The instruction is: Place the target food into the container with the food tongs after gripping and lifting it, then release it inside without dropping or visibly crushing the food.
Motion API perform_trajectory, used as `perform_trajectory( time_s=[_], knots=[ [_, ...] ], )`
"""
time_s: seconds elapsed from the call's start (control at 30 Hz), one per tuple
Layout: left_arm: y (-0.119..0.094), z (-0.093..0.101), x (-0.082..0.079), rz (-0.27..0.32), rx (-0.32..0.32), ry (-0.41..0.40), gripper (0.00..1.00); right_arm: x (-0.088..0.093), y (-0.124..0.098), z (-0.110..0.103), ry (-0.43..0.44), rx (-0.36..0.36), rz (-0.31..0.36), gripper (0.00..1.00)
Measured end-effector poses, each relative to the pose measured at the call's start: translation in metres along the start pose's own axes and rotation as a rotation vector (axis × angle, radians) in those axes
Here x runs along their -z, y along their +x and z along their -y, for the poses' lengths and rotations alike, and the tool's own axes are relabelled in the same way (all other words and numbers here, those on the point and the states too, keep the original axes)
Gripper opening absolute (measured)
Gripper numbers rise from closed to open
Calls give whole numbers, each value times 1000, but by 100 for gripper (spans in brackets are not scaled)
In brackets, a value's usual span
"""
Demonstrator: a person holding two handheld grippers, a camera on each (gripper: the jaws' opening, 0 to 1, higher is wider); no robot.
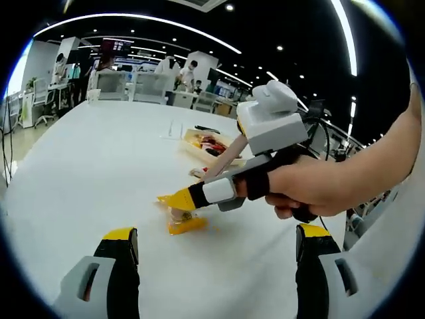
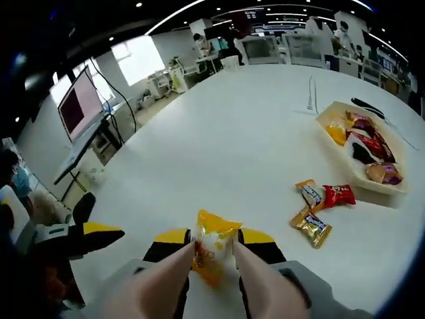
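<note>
Two beige arms of the food tongs [image 2: 255, 279] rise from the bottom of the right gripper view. My right gripper [image 2: 214, 238] is shut on them, its yellow-tipped jaws pressing from both sides. The tong tips pinch a yellow snack packet [image 2: 214, 249] just above the white table. In the left gripper view a hand holds the right gripper [image 1: 180, 209] with the tongs [image 1: 226, 156] and the packet [image 1: 187, 224] low over the table. A beige tray [image 2: 332, 109] with several wrapped snacks lies at the far right. My left gripper [image 1: 216, 256] stands open, holding nothing.
Three loose snack packets [image 2: 319, 206] lie on the white table [image 2: 239, 126] between the held packet and the tray [image 1: 192, 149]. The left gripper's yellow tip [image 2: 93, 236] shows at the left. Desks, monitors and people stand beyond the table.
</note>
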State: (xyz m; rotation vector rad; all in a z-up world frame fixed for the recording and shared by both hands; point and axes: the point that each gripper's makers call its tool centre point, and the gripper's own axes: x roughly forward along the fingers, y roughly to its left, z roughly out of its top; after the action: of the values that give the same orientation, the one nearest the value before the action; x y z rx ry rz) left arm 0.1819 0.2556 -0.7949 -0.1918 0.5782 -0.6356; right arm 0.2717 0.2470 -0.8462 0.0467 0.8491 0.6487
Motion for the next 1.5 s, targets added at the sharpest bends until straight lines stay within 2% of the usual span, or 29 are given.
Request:
perform_trajectory(
  time_s=[0.13,0.2,0.33,0.37,0.43,0.5,0.6,0.8,0.9,1.0,1.13,1.2,1.3,1.5],
  knots=[
    [4,3,2,-8,2,-4,99,1,-2,6,24,-69,-3,23],
    [6,5,4,-14,3,-1,99,1,-3,9,54,-73,-17,21],
    [7,8,2,-13,5,5,99,2,-4,7,60,-86,-14,21],
    [7,8,1,-9,3,5,99,2,-4,7,83,-95,-14,21],
    [6,8,-1,3,-9,0,99,3,-5,11,270,-130,-6,21],
    [3,8,-2,5,-19,-1,99,7,-8,17,342,-147,-13,20],
    [0,9,0,12,-26,2,99,9,-16,21,260,-125,-16,20],
    [-1,14,5,26,-31,-13,99,13,-25,23,263,-113,-17,20],
    [-3,19,-6,69,-23,-61,99,11,-32,21,281,-117,1,20],
    [-5,24,-13,93,-22,-69,99,7,-38,18,287,-121,24,20],
    [-6,30,-16,87,-9,-62,99,5,-43,15,290,-125,45,20],
    [-11,36,-26,112,8,-87,99,7,-47,12,277,-126,51,20],
    [-15,42,-32,123,12,-73,99,11,-51,12,272,-119,55,20],
    [-19,49,-26,103,6,-51,99,19,-62,16,278,-113,64,21]
  ],
)
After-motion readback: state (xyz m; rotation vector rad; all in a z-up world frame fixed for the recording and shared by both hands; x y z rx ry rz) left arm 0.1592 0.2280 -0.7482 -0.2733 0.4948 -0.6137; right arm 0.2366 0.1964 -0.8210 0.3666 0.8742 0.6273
